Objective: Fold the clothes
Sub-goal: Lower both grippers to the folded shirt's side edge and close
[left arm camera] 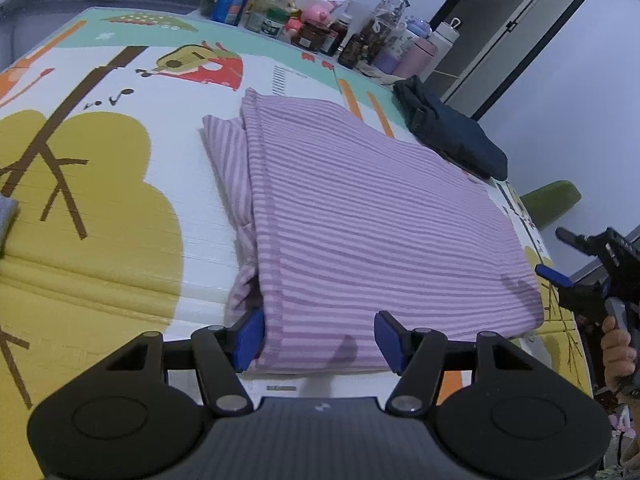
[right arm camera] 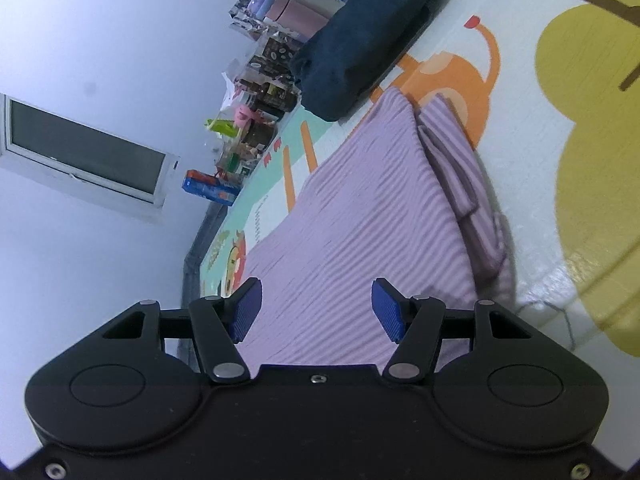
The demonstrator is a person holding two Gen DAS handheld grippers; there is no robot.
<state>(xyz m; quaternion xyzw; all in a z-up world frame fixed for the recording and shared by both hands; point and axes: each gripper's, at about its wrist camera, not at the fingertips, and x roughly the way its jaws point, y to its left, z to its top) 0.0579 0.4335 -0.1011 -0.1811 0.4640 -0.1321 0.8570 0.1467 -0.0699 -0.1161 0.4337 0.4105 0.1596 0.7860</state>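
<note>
A purple striped garment [left arm camera: 360, 220] lies folded on the cartoon play mat [left arm camera: 100, 200], with a sleeve or lower layer sticking out on its left side. My left gripper [left arm camera: 320, 338] stands open at the garment's near edge, its blue pads on either side of the near-left corner area, nothing pinched. The right gripper [left arm camera: 576, 268] shows in the left wrist view at the garment's right edge, held by a hand [left arm camera: 618, 344]. In the right wrist view the right gripper [right arm camera: 316, 308] is open above the striped garment [right arm camera: 360, 220], holding nothing.
A folded dark navy garment [left arm camera: 452, 132] [right arm camera: 360, 40] lies at the mat's far right corner. Bottles, jars, a blue box and flasks [left arm camera: 320, 20] line the back edge. A dark open cabinet [left arm camera: 512, 28] stands behind. A grey item [left arm camera: 6, 216] sits at the left edge.
</note>
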